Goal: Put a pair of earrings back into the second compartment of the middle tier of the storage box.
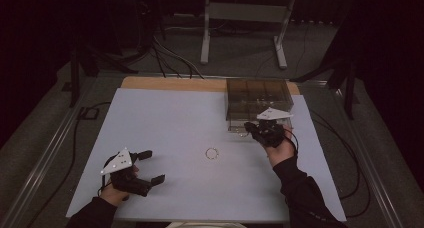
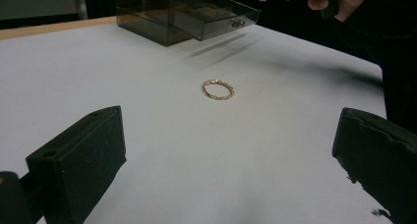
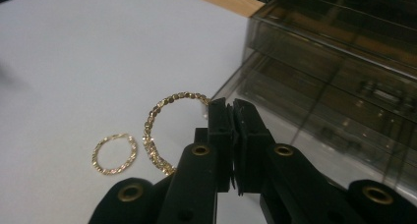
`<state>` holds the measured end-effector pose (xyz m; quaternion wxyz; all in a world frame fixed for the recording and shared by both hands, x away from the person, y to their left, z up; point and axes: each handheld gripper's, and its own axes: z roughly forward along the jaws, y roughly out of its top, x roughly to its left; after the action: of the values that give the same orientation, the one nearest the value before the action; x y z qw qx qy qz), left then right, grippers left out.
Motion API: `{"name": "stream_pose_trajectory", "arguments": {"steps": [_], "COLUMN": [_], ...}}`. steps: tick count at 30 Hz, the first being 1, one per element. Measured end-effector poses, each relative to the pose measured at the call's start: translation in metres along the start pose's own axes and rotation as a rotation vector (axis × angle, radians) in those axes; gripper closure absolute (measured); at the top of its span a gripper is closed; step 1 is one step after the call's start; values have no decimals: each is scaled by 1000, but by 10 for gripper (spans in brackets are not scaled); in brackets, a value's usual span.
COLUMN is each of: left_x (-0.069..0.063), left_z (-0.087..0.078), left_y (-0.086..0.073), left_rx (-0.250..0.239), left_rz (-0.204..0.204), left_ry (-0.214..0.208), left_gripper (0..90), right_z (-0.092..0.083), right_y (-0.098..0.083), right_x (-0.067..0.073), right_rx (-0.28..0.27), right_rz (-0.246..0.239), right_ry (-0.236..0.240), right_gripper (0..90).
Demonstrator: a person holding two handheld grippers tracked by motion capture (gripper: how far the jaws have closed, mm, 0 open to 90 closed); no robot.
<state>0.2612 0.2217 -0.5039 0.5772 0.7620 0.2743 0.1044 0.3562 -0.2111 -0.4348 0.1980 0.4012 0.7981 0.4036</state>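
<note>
The right gripper (image 3: 231, 111), jaws pinched shut on a gold bracelet (image 3: 157, 121), hangs at centre frame beside the smoky drawer box (image 3: 344, 62). A second bracelet (image 1: 212, 153) lies mid-mat on open white table (image 1: 165, 118). At lower left, the left gripper (image 1: 150, 167) gapes wide, empty.

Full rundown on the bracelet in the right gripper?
The held bracelet is a thin gold-coloured hoop of small glittering links, looking like metal. The right gripper has it pinched between shut jaws, so it hangs off the white mat, beside the smoky clear drawer box. A second, similar bracelet lies flat on the mat, apart from it.
</note>
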Motion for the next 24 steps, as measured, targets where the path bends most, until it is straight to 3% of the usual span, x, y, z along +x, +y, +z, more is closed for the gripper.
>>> {"name": "stream_pose_trajectory", "arguments": {"steps": [15, 24], "left_x": [0, -1], "left_z": [0, -1], "left_y": [0, 1], "left_rx": [2, -3], "left_rz": [4, 3], "left_ry": [-2, -5], "left_gripper": [5, 5], "right_z": [2, 17], "right_y": [10, 12], "right_x": [-33, -50], "right_rx": [-3, 24], "right_rz": [30, 72], "right_ry": [-110, -144], "right_gripper": [876, 874]}}
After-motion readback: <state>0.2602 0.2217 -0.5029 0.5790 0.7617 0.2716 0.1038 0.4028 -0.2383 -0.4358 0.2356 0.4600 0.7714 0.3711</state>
